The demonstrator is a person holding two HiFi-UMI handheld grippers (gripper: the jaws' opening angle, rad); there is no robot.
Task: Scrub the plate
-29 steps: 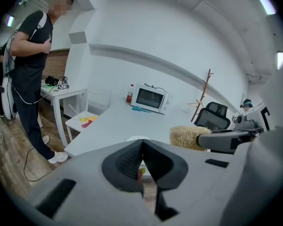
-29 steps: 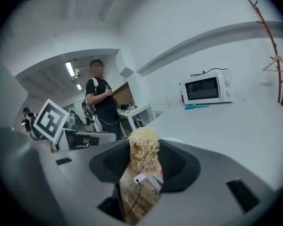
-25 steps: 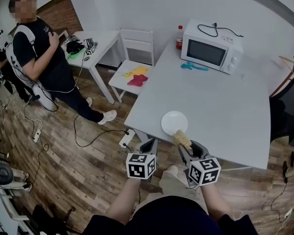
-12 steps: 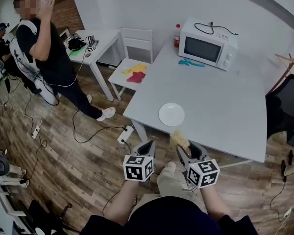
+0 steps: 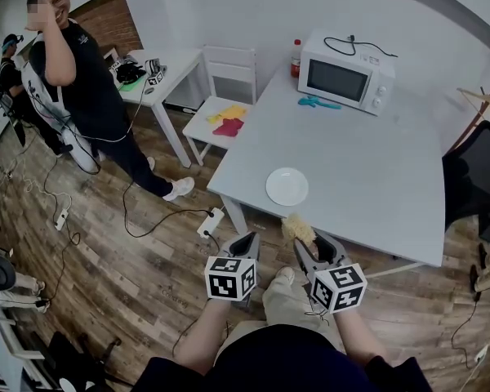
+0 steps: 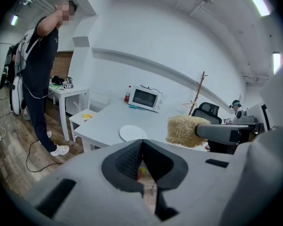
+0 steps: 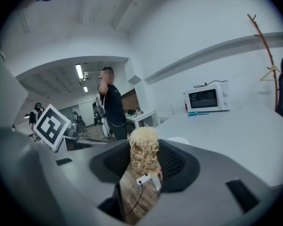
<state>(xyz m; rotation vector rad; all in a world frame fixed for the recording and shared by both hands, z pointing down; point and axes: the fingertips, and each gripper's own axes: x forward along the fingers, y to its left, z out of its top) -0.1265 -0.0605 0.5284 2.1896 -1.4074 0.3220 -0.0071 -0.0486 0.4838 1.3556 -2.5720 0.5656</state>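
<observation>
- While both of your grippers hover just short of the near edge of the grey table (image 5: 376, 170), your left gripper (image 5: 245, 243) has its jaws pressed together with nothing between them.
- Your right gripper (image 5: 309, 247) is clamped on a straw-coloured fibrous scrubber (image 5: 299, 228), which sticks out past the jaw tips.
- The white plate (image 5: 287, 186) lies flat on the table near that edge, just beyond the scrubber and apart from it.
- A white microwave (image 5: 340, 73) sits at the table's far end.
- A person (image 5: 82, 80) stands far left.
</observation>
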